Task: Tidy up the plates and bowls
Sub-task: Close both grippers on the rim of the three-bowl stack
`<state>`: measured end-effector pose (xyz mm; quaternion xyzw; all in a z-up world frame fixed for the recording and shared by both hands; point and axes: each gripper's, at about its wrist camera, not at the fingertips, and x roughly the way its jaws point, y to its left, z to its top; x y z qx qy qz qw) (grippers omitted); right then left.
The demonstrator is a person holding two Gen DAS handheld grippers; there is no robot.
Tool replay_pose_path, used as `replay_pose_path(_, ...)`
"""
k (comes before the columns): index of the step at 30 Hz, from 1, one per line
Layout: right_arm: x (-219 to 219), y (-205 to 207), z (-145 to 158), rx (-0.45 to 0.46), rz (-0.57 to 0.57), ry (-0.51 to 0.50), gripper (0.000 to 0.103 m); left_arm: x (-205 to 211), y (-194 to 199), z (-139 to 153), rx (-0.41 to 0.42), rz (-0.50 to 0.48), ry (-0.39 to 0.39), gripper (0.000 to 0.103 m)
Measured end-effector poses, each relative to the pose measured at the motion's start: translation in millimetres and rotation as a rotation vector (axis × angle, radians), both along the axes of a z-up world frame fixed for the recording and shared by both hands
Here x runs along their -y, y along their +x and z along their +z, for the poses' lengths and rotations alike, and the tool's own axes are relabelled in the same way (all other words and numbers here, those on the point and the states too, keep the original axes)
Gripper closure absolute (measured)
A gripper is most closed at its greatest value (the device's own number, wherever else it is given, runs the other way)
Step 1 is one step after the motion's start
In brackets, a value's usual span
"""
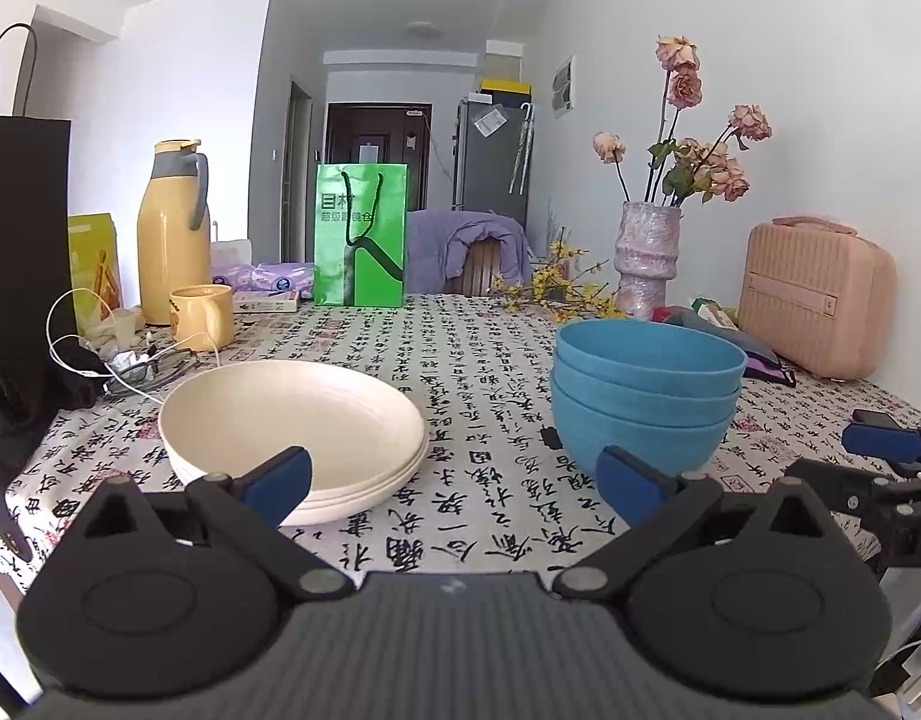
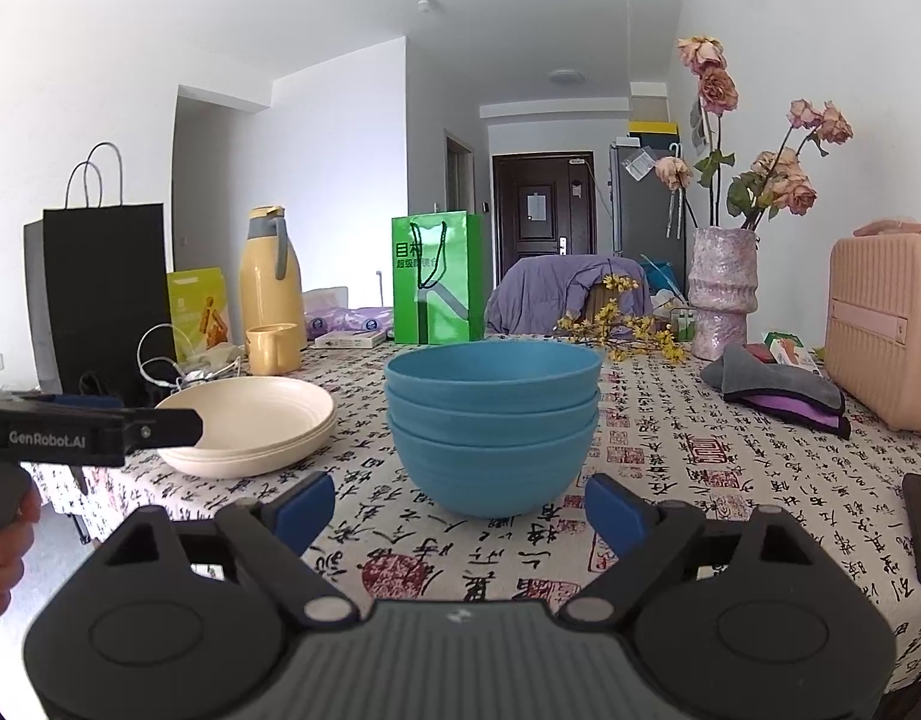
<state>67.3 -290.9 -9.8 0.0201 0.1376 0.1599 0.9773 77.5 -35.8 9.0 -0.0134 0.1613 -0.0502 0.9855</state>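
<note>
Right gripper (image 2: 460, 513) gapes wide, empty, facing three nested matte blue bowls (image 2: 492, 420); left gripper (image 1: 454, 480) likewise.

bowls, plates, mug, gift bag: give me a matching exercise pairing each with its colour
Things:
1. stacked bowls
2. stacked plates
3. mug
4. gift bag

Colours:
a. green
b. cream
c. blue
d. yellow

Pairs: 1-c, 2-b, 3-d, 4-a
</note>
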Motion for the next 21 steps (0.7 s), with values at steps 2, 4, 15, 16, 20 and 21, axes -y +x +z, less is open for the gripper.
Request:
replay_pose_path(2, 5, 6, 3, -0.002, -0.001, 0.022, 0.013, 3, 6, 3, -0.001, -0.011, 0.000, 0.000)
replay_pose_path(4, 9, 15, 7, -0.005, 0.002, 0.045, 0.013, 5, 13, 8, -0.006, -0.029, -0.004, 0.000)
replay_pose_path(15, 39, 92, 43, -0.083, 0.010, 0.173, 0.013, 9, 97, 46, -0.144, -0.143, -0.184, 0.000)
replay_pose_path(16, 41, 101, 46, -0.102, 0.010, 0.181, 0.013, 10, 109, 48, -0.172, -0.158, -0.196, 0.000)
replay_pose_path(20, 50, 142, 48, -0.212, 0.008, 0.219, 0.013, 19, 154, 46, -0.311, -0.216, -0.251, 0.000)
replay_pose_path(21, 52, 151, 47, -0.243, 0.011, 0.230, 0.013, 23, 164, 44, -0.344, -0.229, -0.262, 0.000)
